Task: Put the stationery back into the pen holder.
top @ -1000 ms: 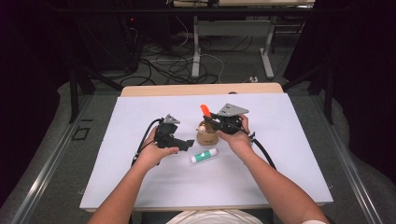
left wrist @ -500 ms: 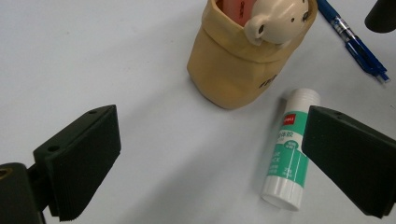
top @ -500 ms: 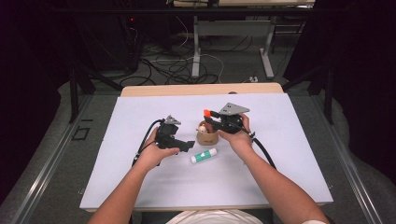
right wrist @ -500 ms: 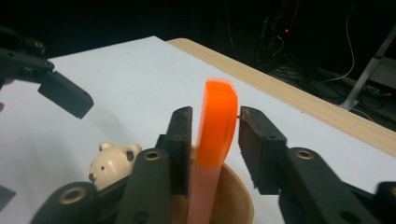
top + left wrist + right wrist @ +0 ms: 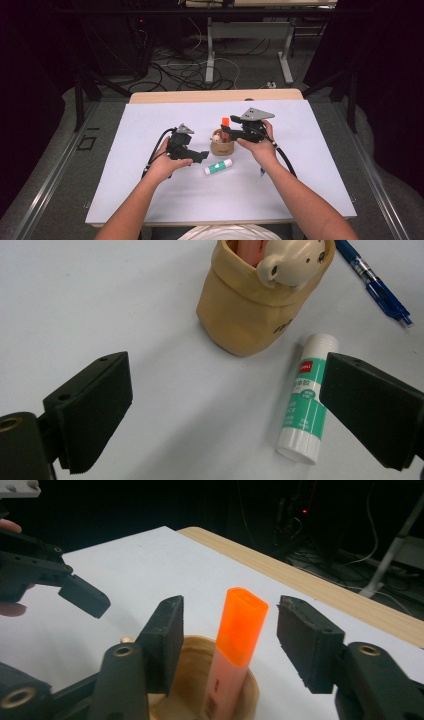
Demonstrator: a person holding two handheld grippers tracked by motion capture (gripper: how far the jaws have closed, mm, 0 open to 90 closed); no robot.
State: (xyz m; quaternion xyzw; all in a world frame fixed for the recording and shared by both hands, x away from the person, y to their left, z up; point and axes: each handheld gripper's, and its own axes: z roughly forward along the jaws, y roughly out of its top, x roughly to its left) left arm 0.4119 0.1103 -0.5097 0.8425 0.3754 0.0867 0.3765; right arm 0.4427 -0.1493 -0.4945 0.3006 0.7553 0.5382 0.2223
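An orange highlighter (image 5: 239,630) stands upright in a tan cup (image 5: 192,655) with a bear figure (image 5: 292,262) on its rim. My right gripper (image 5: 231,609) is open, one jaw on each side of the highlighter's cap, with a gap on both sides. In the high view the right gripper (image 5: 226,131) sits just right of the highlighter (image 5: 225,121) above the cup (image 5: 221,146). A green-and-white glue stick (image 5: 304,405) lies flat near the cup, by the right jaw of my open, empty left gripper (image 5: 225,390). The left gripper (image 5: 203,156) rests left of the glue stick (image 5: 218,166).
A blue pen (image 5: 375,285) lies on the white table sheet (image 5: 150,200) beyond the cup, near the right forearm. The wooden table edge (image 5: 215,96) runs along the back. Dark floor with cables and metal frame legs lies beyond it.
The right gripper lowered the orange highlighter into the cup and let go, its jaws now apart. The left gripper has stayed put.
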